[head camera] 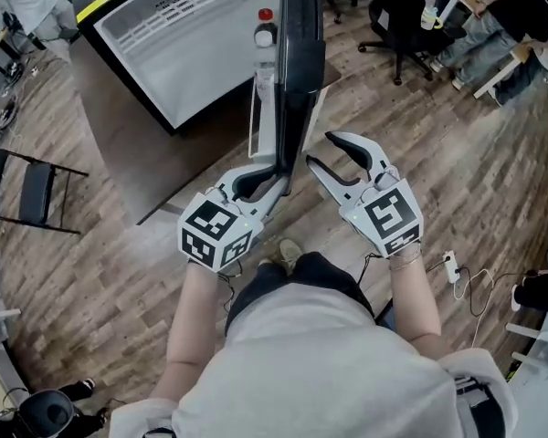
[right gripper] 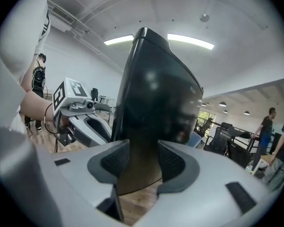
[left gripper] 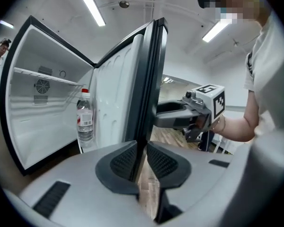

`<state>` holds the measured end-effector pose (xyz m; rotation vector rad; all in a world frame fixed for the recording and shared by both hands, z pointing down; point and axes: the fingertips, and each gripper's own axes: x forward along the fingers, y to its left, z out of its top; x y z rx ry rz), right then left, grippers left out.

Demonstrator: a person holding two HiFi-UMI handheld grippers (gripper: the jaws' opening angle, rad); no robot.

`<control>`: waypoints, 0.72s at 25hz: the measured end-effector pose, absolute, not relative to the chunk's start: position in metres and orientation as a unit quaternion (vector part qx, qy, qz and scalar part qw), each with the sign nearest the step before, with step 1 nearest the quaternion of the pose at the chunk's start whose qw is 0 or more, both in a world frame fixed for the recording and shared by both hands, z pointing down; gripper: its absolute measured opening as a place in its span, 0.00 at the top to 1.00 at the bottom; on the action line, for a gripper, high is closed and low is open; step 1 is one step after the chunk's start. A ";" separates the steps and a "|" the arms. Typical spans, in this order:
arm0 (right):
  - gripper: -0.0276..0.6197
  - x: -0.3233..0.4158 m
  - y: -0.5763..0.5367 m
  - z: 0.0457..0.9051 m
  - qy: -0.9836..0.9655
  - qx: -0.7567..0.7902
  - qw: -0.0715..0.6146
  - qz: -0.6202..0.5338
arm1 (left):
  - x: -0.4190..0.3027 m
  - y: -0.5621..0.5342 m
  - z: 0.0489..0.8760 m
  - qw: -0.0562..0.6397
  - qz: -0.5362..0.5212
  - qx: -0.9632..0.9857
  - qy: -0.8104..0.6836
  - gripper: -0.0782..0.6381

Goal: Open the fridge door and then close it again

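Wood-plank floor [head camera: 119, 272] fills the head view, with a folding chair [head camera: 32, 190] at the left edge and office chairs [head camera: 402, 12] at the upper right.

The fridge [head camera: 183, 44] sits in the upper left with its white inside in plain sight. Its door [head camera: 297, 62] is swung wide and stands edge-on to you, running down the middle of the frame. A bottle [head camera: 265, 35] stands in the door's inner shelf. So the opening half looks done. What is left, as far as I can judge, is all of the closing: swinging the door round until it meets the cabinet.

Your left tongs [head camera: 272, 173] are at the door's free edge. In the left gripper view that dark edge fills the narrow gap between the two pads, so you are pinching the door there. Your right tongs [head camera: 320, 148] sit just to the right of the door, spread and holding nothing. In the right gripper view the door's dark outer face shows beyond the gap, clear of both pads.

Both forearms reach forward from your body at the bottom of the frame, near each other, with the marker cubes turned up toward the camera. The left tongs angle toward the upper right and the right tongs toward the upper left, so both converge on the door's edge.
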<state>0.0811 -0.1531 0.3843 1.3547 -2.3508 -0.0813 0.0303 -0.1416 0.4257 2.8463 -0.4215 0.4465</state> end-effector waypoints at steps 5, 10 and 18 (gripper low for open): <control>0.70 0.096 -0.133 0.379 -0.840 0.512 0.181 -0.018 | 0.060 -0.129 0.426 0.113 0.150 0.978 -0.093 0.81; 0.60 0.102 -0.123 0.369 -0.838 0.525 0.149 -0.007 | 0.083 -0.122 0.426 0.116 0.149 0.980 -0.057 0.82; 0.65 0.121 -0.130 0.366 -0.796 0.593 0.118 0.013 | 0.108 -0.112 0.426 0.117 0.150 0.981 -0.031 0.83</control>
